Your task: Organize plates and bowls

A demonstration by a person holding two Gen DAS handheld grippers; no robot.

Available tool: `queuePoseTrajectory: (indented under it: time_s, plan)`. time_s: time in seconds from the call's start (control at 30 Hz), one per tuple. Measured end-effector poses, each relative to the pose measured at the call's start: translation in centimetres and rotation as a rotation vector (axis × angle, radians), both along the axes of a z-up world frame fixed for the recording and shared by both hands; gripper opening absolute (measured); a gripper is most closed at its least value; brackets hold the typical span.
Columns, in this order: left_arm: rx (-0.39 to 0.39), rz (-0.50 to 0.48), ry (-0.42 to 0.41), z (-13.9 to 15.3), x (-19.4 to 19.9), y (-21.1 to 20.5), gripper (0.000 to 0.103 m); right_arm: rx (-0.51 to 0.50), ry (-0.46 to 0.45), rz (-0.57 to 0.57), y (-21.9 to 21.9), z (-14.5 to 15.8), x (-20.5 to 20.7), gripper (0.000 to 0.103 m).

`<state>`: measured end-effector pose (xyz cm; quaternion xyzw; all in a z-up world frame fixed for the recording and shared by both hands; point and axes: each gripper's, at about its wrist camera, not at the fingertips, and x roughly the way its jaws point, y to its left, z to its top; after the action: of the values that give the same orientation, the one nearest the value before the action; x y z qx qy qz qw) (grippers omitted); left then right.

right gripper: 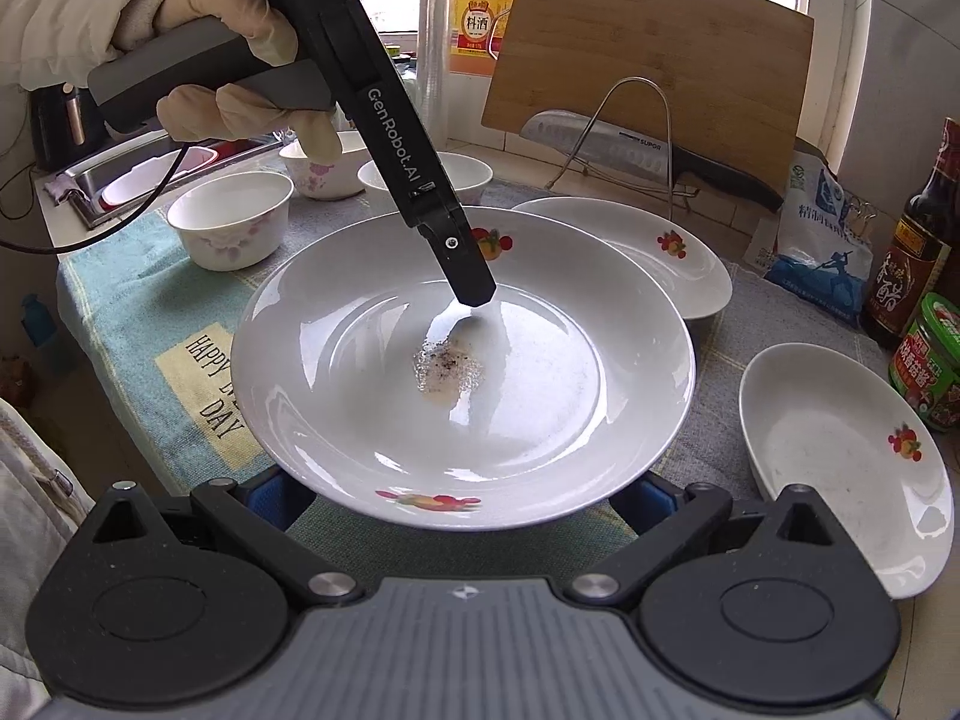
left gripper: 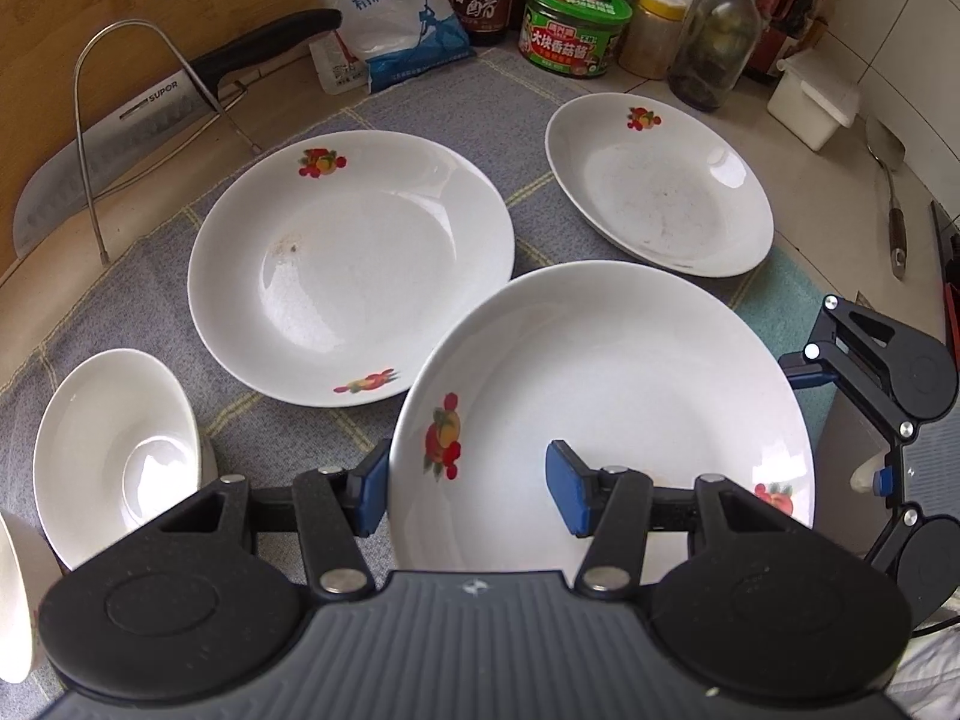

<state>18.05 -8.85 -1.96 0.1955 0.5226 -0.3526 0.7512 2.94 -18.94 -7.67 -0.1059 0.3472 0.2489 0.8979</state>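
Observation:
A white plate [left gripper: 600, 372] with fruit prints is nearest me and looks raised a little off the checked cloth [left gripper: 180, 252]. My left gripper [left gripper: 468, 486] is shut on its rim, one blue pad outside and one inside. From the right wrist, that plate [right gripper: 540, 420] has a greasy smear in the middle, and the left gripper's finger [right gripper: 474, 288] reaches down into it. My right gripper [right gripper: 462, 498] stands open and wide, with the plate's near rim lying over its jaws. Two more plates [left gripper: 354, 264] [left gripper: 660, 186] rest on the cloth. A white bowl [left gripper: 114, 450] sits to the left.
Several bowls [right gripper: 231, 216] stand beyond the plate near a sink [right gripper: 120, 174]. A wire rack [left gripper: 90, 138] with a cleaver and a cutting board [right gripper: 648, 54] is behind. Bottles, a green tin [left gripper: 570, 24], a salt bag [left gripper: 384, 18] and a spatula [left gripper: 888, 180] line the counter's back.

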Motion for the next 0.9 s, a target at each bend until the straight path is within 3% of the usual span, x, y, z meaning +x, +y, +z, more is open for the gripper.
queuePoseTrajectory:
  time_s: [0.9]
  plan:
    - [-0.027,-0.222,-0.045,-0.2,4.0,-15.0,0.053,-0.017,-0.030,-0.231,-11.0,1.0,1.3,0.103]
